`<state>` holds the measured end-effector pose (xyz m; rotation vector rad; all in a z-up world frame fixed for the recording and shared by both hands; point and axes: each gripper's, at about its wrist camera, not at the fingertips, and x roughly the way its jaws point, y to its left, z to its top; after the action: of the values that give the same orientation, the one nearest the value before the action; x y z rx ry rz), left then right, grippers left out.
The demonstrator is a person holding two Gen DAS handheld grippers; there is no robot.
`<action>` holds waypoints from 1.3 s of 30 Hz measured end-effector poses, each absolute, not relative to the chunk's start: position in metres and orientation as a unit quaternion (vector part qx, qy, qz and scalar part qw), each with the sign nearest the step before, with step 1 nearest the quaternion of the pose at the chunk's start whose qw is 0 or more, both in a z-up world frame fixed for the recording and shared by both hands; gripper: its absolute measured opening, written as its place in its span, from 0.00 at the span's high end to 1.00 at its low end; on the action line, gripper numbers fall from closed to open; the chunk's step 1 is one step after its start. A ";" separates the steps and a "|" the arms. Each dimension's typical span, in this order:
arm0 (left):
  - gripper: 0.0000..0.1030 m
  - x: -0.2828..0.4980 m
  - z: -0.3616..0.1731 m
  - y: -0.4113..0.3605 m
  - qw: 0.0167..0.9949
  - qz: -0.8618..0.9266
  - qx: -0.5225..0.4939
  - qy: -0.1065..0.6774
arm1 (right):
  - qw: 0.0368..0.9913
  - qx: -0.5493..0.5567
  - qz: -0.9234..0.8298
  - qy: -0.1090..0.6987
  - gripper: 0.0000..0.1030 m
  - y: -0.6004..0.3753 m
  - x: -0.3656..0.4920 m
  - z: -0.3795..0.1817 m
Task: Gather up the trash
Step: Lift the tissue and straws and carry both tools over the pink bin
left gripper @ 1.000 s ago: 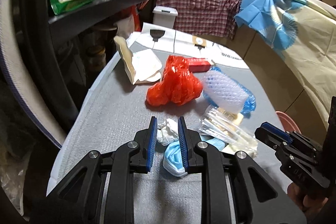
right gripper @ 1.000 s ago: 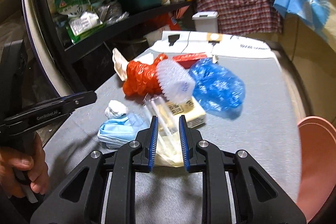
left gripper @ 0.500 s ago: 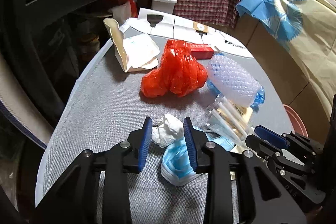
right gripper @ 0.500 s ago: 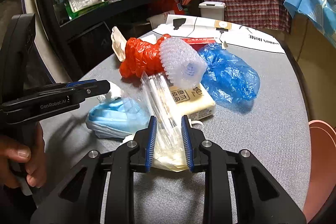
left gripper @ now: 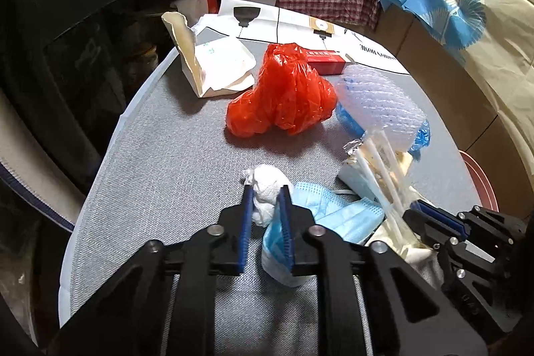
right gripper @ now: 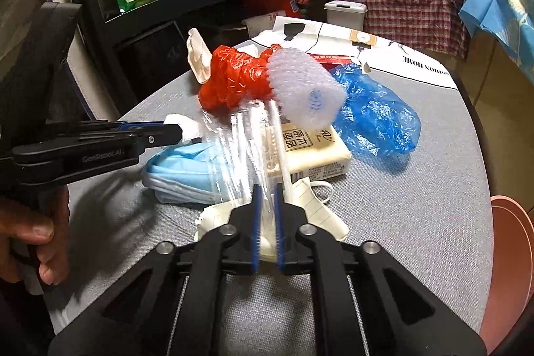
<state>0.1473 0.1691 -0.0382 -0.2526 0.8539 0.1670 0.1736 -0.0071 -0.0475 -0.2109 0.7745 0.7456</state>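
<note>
Left wrist view: the left hand-held gripper (left gripper: 266,201), jaws just closing, pinches a white tissue wad (left gripper: 267,189) on the bench (left gripper: 160,155); right hand-held gripper (right gripper: 266,196) clamps a clear straw bag (right gripper: 240,152). Best lifted straight up.

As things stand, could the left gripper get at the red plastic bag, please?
Probably not yet: the left gripper is shut on the crumpled white tissue. Otherwise the grey tabletop between it and the red plastic bag looks bare.
</note>
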 end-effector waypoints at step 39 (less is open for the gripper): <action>0.90 0.078 0.017 0.122 0.940 0.061 -0.119 0.315 | 0.895 -0.026 0.334 0.295 0.98 -0.087 0.123 0.019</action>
<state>0.0783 0.1216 0.0174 -0.2428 0.6427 0.1248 0.1232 -0.0866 0.0194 -0.0546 0.6113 0.6927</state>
